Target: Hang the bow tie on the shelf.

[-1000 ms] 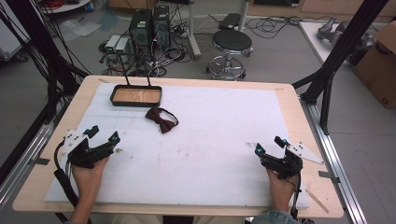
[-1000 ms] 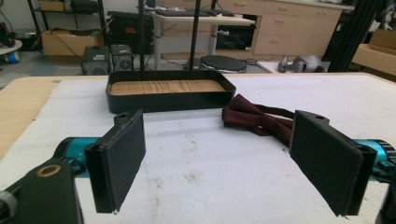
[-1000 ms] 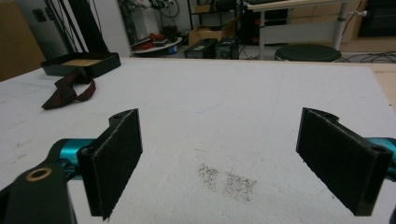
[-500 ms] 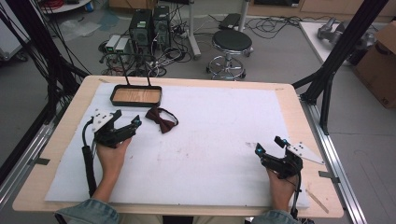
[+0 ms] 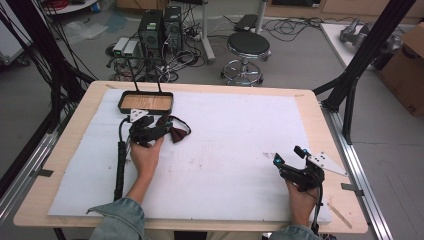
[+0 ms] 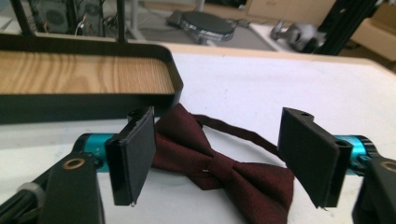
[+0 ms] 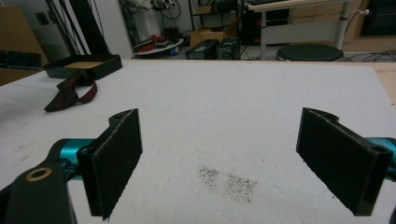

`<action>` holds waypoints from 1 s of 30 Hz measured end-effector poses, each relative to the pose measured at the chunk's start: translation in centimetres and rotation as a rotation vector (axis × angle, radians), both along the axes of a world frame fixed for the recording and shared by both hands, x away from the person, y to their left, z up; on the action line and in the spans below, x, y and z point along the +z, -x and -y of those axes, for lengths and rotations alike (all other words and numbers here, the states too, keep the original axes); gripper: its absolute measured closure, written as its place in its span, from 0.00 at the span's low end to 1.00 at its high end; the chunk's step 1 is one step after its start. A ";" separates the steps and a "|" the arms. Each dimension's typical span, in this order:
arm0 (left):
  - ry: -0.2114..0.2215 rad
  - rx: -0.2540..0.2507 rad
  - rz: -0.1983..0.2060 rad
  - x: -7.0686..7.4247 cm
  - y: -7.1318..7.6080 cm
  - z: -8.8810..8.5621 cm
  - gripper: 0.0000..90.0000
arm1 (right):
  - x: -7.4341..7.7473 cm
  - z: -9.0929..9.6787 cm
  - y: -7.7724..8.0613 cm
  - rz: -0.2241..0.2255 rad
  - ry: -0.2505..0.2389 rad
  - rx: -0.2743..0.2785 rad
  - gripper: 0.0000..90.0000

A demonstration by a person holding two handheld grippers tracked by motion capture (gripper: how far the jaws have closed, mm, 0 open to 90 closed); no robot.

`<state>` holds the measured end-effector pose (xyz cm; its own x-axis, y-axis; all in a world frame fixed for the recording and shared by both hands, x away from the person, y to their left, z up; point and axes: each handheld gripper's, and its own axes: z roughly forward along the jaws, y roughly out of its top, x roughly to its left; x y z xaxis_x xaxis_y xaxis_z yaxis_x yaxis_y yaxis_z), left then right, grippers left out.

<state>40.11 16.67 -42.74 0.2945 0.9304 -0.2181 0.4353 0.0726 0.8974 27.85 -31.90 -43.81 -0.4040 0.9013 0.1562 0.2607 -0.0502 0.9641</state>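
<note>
Toward the far left corner of the tabletop [image 5: 310,107], the left hand-held gripper [image 6: 217,158] has its jaws set either side of a dark red bow tie [image 6: 224,175]. They have just been closing in but the pads do not touch the cloth yet. The bow tie lies on the white mat, just in front of a black tray [image 6: 93,100] with a wooden floor. Near the right front corner, the right hand-held gripper [image 7: 233,163] rests with jaws wide apart, nothing between them.

My left gripper [image 6: 217,158] has the tray [image 6: 173,83] wall just ahead, touching the bow tie [image 6: 219,172]. Open mat [image 5: 240,150] stretches rightward.
</note>
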 end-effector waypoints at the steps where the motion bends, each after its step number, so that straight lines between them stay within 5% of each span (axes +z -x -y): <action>1: -0.008 0.004 -0.018 -0.2 -0.3 0.3 0.32 | 0.0 0.0 0.0 0.000 0.000 0.001 0.15; 9: 0.008 0.059 -0.149 -1.4 -2.0 1.5 0.38 | 0.0 0.0 0.0 -0.001 -0.003 0.002 0.15; 20: -0.017 0.108 -0.199 -1.7 -2.3 1.4 0.48 | 0.0 0.1 0.0 0.002 -0.003 0.000 0.15; 30: -0.012 0.112 -0.225 -1.8 -2.7 1.5 0.48 | 0.0 0.1 0.0 0.000 -0.005 0.000 0.15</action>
